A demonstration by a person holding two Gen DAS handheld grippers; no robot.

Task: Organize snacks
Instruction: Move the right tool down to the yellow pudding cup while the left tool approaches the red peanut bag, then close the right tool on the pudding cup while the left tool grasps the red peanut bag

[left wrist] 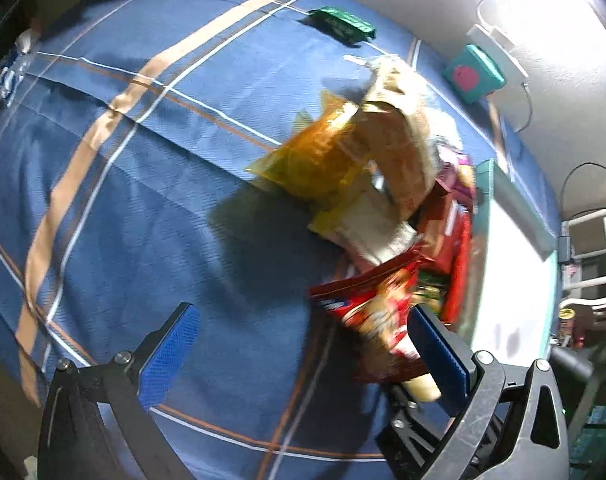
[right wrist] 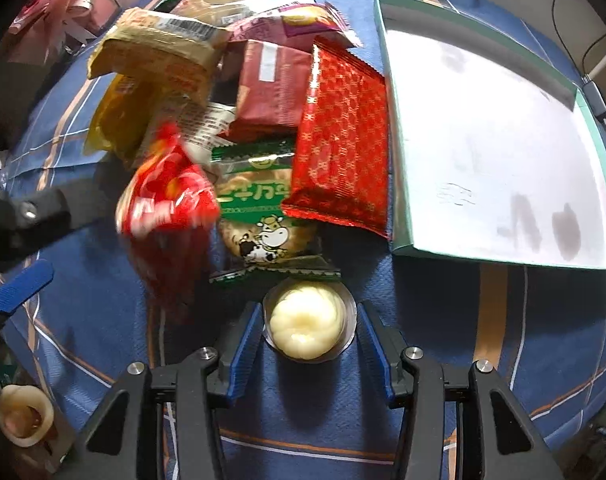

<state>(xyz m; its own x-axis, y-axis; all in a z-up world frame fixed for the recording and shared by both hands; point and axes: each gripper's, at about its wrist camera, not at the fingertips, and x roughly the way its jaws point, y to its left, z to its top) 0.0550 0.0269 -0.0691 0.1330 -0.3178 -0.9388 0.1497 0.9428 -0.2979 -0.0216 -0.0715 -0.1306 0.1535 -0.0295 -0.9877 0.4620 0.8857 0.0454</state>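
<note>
Taking the white-floored box [right wrist: 483,140] as the landmark, everything lies on a blue plaid cloth [right wrist: 323,408] to its left or in front of it. Farthest left of the box, the left gripper [left wrist: 303,344] hangs with its jaws spread wide and nothing clamped between them; a blurred red snack bag [right wrist: 167,204] sits against its right finger [left wrist: 439,356], and I cannot tell whether it is merely touching. Nearer the box, a yellow packet [right wrist: 115,120] and a tan wrapped cake [right wrist: 159,52] lean on the heap. Next comes a green cow-print biscuit pack [right wrist: 259,208], with a dark red pouch [right wrist: 271,88] behind it. Touching the box's left wall lies a red patterned packet [right wrist: 343,136]. In front of the box's near-left corner, the right gripper [right wrist: 309,344] stands half open, its blue pads flanking a cream pastry in a clear cup [right wrist: 307,324], close on both sides but not visibly pressing.
</note>
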